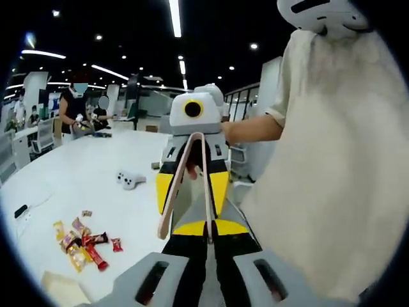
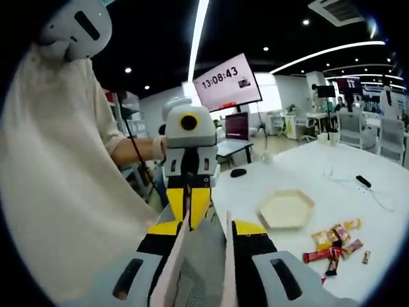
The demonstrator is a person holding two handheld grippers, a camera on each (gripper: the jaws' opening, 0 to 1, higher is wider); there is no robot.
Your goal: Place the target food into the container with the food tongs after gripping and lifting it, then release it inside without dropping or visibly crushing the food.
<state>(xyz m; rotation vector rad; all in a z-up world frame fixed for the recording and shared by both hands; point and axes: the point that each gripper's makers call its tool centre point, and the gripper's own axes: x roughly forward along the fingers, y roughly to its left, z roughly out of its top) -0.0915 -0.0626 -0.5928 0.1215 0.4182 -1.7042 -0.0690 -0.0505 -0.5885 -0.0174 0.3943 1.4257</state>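
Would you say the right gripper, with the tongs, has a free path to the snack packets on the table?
Probably yes: the right gripper holds the tongs up beside the table, and nothing stands between them and the snack packets.

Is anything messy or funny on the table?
A bit messy: the snack packets lie in a loose heap on the white table beside the empty hexagon dish, none inside yet. The tongs sit between the two grippers up in the air, far from the snacks. Nothing looks spilled or broken.
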